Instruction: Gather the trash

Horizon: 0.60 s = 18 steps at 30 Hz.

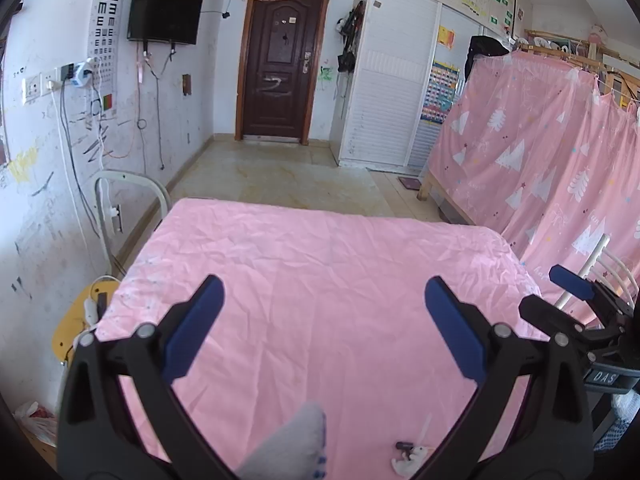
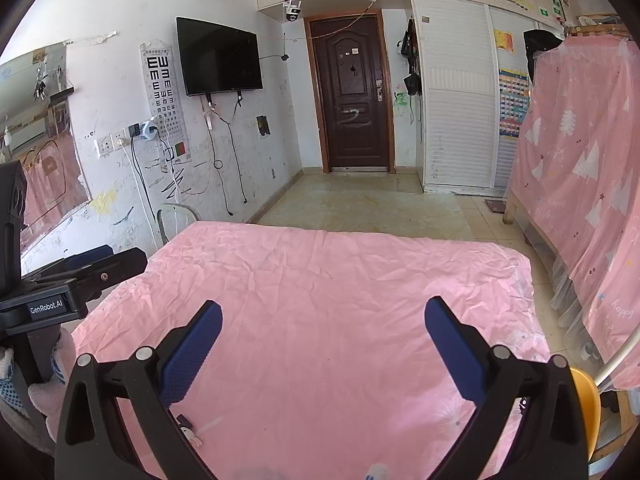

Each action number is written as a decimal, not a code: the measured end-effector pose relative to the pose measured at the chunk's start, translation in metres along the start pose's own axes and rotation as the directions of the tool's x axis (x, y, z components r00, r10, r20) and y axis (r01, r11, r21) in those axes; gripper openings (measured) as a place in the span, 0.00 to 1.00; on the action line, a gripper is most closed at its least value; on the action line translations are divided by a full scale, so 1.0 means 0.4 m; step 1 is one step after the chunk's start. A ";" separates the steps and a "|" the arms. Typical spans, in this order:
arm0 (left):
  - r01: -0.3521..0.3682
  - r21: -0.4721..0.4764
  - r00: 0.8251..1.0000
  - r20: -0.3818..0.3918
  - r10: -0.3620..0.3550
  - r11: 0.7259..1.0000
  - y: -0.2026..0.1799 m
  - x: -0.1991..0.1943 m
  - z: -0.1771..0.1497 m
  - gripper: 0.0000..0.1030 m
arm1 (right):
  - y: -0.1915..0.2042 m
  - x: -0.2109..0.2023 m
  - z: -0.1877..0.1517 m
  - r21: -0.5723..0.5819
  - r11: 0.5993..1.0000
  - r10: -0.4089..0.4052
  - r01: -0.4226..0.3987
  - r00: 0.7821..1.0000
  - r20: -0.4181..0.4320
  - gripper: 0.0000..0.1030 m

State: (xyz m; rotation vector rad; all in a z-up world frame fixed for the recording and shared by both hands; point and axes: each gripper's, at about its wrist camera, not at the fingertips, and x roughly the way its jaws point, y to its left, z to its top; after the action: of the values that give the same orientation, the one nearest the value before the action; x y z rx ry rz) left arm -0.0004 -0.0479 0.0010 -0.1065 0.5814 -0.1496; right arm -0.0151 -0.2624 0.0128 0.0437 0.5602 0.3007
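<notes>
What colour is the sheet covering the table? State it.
Plain pink sheet, clearest in the right wrist view.

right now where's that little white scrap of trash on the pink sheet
The white scrap lies on the pink sheet at its near edge, low in the left wrist view just inside the left gripper's right finger, right of the grey sock.

"GenRobot.AI" on the left tongs' body (image 2: 46,307); "happy" on the pink curtain (image 2: 622,313).
</notes>
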 end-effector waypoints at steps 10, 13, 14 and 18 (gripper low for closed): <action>0.004 0.003 1.000 -0.004 -0.004 1.000 -0.003 0.002 -0.006 0.94 | 0.001 0.001 -0.002 0.000 1.000 0.000 0.000 1.000 -0.001 0.89; 0.004 0.004 1.000 -0.004 -0.004 1.000 -0.002 0.002 -0.005 0.94 | 0.001 0.001 -0.002 0.000 1.000 0.001 -0.001 1.000 -0.001 0.89; 0.004 0.004 1.000 -0.004 -0.004 1.000 -0.002 0.002 -0.004 0.94 | 0.001 0.001 -0.003 0.000 1.000 0.000 0.000 1.000 -0.002 0.89; 0.003 0.004 1.000 -0.003 -0.003 1.000 -0.002 0.002 -0.004 0.94 | 0.002 0.001 -0.003 0.000 1.000 0.001 -0.001 1.000 -0.003 0.89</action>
State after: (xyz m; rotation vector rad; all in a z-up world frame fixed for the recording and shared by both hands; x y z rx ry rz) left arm -0.0006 -0.0490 -0.0007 -0.1030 0.5842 -0.1543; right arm -0.0156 -0.2616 0.0116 0.0433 0.5627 0.3014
